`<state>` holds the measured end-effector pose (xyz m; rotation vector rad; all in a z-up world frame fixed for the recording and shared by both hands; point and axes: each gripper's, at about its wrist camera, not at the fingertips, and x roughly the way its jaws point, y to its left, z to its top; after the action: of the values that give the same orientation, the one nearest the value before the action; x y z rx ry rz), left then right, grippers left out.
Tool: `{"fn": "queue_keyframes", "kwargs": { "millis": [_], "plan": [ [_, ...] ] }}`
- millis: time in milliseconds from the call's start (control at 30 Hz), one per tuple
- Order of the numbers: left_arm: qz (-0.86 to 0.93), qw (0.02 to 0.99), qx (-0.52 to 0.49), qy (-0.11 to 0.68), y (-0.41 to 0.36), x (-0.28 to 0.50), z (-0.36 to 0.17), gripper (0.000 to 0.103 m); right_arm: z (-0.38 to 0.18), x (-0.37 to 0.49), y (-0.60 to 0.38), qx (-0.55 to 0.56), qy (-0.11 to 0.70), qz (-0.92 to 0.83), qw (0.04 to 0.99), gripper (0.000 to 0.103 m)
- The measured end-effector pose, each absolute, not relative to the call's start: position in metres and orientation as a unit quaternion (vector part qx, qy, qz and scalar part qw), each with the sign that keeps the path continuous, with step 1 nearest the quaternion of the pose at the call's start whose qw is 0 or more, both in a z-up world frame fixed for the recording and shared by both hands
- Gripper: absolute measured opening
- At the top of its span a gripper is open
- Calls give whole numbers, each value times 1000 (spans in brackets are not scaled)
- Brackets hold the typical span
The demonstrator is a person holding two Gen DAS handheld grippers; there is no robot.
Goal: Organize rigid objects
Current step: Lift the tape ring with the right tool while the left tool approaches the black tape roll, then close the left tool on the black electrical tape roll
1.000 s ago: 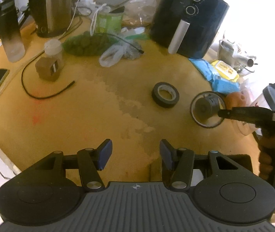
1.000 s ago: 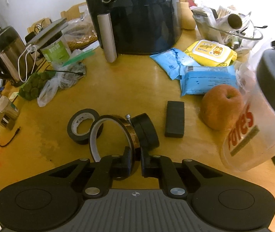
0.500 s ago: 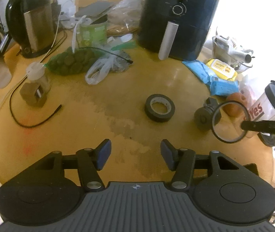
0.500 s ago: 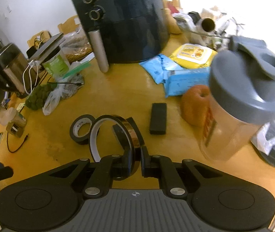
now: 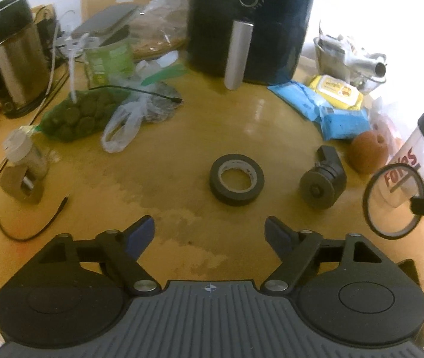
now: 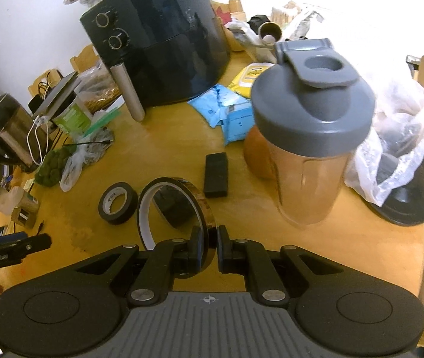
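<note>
My right gripper point(image 6: 210, 235) is shut on a thin amber tape ring point(image 6: 195, 197) and holds it upright above the wooden table; the ring also shows in the left wrist view point(image 5: 370, 179). A black tape roll point(image 5: 237, 179) lies flat mid-table, also in the right wrist view point(image 6: 118, 198). A black round clamp piece point(image 5: 322, 183) sits right of it. A black block point(image 6: 216, 174) lies beyond the ring. My left gripper point(image 5: 210, 232) is open and empty, low over the table in front of the black roll.
A black air fryer point(image 5: 250, 24) stands at the back. A shaker bottle point(image 6: 313, 128), an apple point(image 5: 367, 152), blue and yellow wipe packs point(image 5: 331, 104) and a plastic bag point(image 6: 396, 149) crowd the right. A kettle point(image 5: 12, 56), green bags and cables fill the left.
My right gripper has lifted the amber ring and pulled it back to the right, away from the clamp piece. My left gripper has opened wider and drawn nearer the black roll.
</note>
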<state>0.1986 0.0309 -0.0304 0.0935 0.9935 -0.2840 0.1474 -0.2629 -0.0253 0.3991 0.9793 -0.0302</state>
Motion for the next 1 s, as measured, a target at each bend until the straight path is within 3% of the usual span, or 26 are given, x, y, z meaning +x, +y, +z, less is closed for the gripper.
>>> {"fn": "queue_keyframes", "kwargs": {
  "millis": [1000],
  "plan": [
    [-189,828,133,511,-29,286,-120,84,-18,87,-297,230,452,-67,859,12]
  ]
}}
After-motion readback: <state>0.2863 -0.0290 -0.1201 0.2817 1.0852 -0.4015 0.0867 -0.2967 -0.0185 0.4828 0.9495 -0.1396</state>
